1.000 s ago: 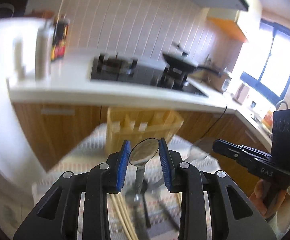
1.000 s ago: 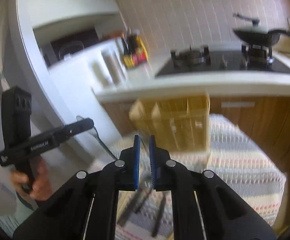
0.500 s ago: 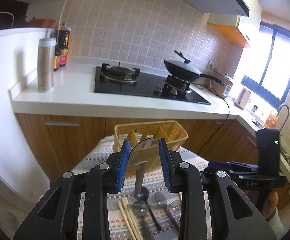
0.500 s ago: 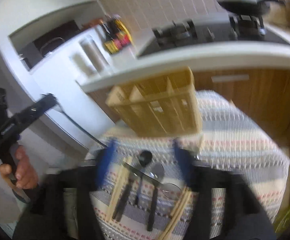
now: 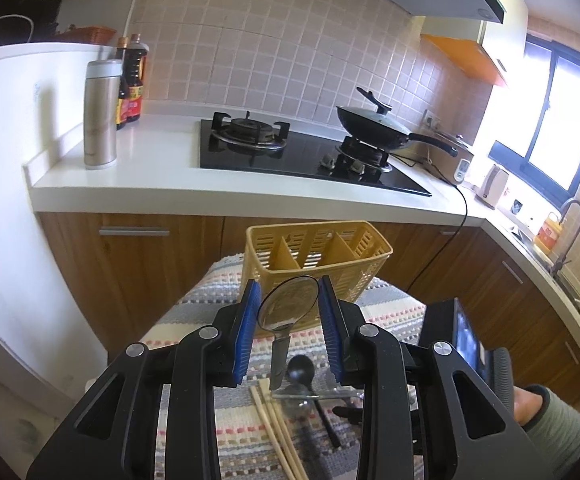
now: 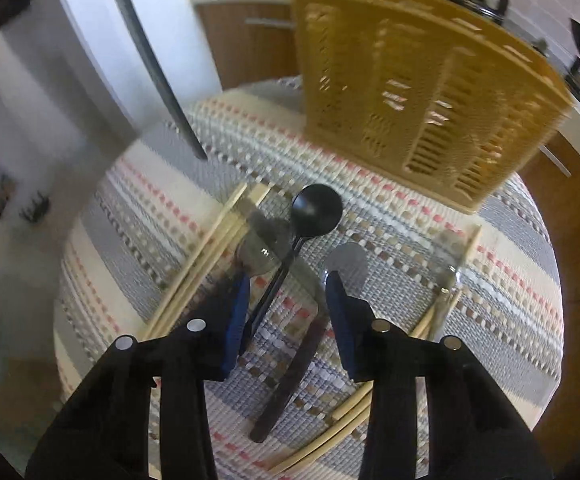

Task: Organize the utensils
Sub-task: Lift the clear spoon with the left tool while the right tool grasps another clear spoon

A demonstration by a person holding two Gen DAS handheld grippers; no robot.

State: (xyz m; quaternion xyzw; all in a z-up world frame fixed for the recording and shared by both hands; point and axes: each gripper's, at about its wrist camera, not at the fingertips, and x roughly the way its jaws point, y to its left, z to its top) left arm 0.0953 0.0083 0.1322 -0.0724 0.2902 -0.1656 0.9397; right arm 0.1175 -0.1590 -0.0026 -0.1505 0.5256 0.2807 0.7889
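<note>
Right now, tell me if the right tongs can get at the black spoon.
Probably yes. The right tongs, closing, hang just above the black spoon, its handle already running between the pads. Nothing covers it; a metal spoon and chopsticks lie close alongside.

The right wrist view is smeared (motion blur, perhaps), and the chopsticks (image 6: 194, 264) partly vanish behind the tongs.

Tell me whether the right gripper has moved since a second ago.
Yes. The right gripper has dropped and tipped downward: the yellow basket has slid up its view, and the black spoon now lies between its closing jaws.
</note>
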